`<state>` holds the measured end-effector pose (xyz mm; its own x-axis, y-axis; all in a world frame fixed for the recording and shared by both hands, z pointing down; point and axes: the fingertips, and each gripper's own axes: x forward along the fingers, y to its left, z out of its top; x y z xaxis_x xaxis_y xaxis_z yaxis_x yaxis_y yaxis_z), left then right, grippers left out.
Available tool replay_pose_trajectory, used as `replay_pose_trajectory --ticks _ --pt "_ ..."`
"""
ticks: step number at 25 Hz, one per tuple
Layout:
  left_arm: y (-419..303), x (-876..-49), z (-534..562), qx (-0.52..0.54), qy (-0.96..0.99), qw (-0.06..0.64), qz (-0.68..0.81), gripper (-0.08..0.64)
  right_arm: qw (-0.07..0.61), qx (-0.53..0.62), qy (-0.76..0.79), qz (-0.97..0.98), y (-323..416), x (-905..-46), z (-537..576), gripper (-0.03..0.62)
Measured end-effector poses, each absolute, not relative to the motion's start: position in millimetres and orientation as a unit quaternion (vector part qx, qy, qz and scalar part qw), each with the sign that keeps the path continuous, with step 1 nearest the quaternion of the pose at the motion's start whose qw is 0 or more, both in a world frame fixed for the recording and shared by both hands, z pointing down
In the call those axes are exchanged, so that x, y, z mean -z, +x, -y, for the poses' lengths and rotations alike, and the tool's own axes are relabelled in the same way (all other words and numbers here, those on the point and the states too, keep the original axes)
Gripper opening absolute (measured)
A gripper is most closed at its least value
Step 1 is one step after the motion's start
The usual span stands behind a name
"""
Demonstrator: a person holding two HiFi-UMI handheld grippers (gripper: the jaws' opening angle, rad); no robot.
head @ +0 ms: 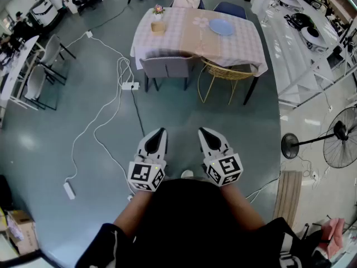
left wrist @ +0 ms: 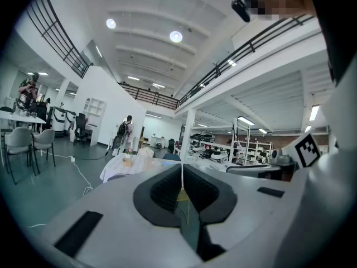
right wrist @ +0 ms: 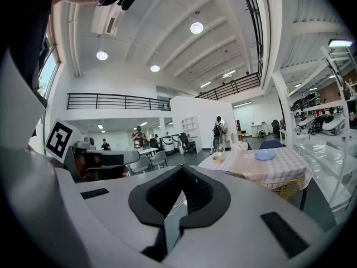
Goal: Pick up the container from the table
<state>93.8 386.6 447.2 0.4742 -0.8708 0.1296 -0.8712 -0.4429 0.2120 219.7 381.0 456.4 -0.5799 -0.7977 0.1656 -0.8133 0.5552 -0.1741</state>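
Observation:
The container (head: pixel 158 27), a small tan tub, stands near the left end of a table (head: pixel 240 48) with a checked cloth, far ahead across the floor. A blue plate (head: pixel 221 27) lies to its right and a small flower pot (head: pixel 159 9) stands behind it. My left gripper (head: pixel 162 131) and right gripper (head: pixel 202 131) are held side by side close to my body, both shut and empty, well short of the table. The right gripper view shows the right gripper (right wrist: pixel 182 169), the table (right wrist: pixel 279 169), the plate (right wrist: pixel 264 156) and the container (right wrist: pixel 218 157). In the left gripper view the left gripper (left wrist: pixel 182 165) partly hides the table (left wrist: pixel 114 168).
A grey chair (head: pixel 167 67) and a yellow wire chair (head: pixel 227 74) stand on the table's near side. White cable and a power strip (head: pixel 129 85) trail over the floor at left. A standing fan (head: pixel 340 141) and shelving are at right; desks and chairs (head: pixel 39 74) at left.

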Motion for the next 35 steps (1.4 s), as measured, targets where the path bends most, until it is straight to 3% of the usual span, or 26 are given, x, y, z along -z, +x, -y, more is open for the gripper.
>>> replay_pose_trajectory --ticks 14,16,17,28,35 --pt "96.6 -449.9 -369.9 0.008 0.855 0.144 0.499 0.016 0.039 -0.133 0.464 0.875 230.1 -461.7 -361.2 0.005" --pt "95.8 -455.4 -366.6 0.0 0.856 0.148 0.496 0.12 0.047 -0.148 0.452 0.878 223.9 -467.4 -355.8 0.142" --pt "95.4 -458.1 -365.5 -0.002 0.856 0.152 0.494 0.16 0.048 -0.152 0.448 0.88 220.8 -468.5 -353.3 0.155" --pt "68.9 -490.9 -329.5 -0.024 0.847 0.181 0.5 0.175 0.07 -0.187 0.427 0.882 196.4 -504.2 -314.1 0.153" --pt "31.0 -518.3 -226.4 -0.019 0.852 0.203 0.483 0.174 0.085 -0.21 0.437 0.87 164.5 -534.3 -218.8 0.153"
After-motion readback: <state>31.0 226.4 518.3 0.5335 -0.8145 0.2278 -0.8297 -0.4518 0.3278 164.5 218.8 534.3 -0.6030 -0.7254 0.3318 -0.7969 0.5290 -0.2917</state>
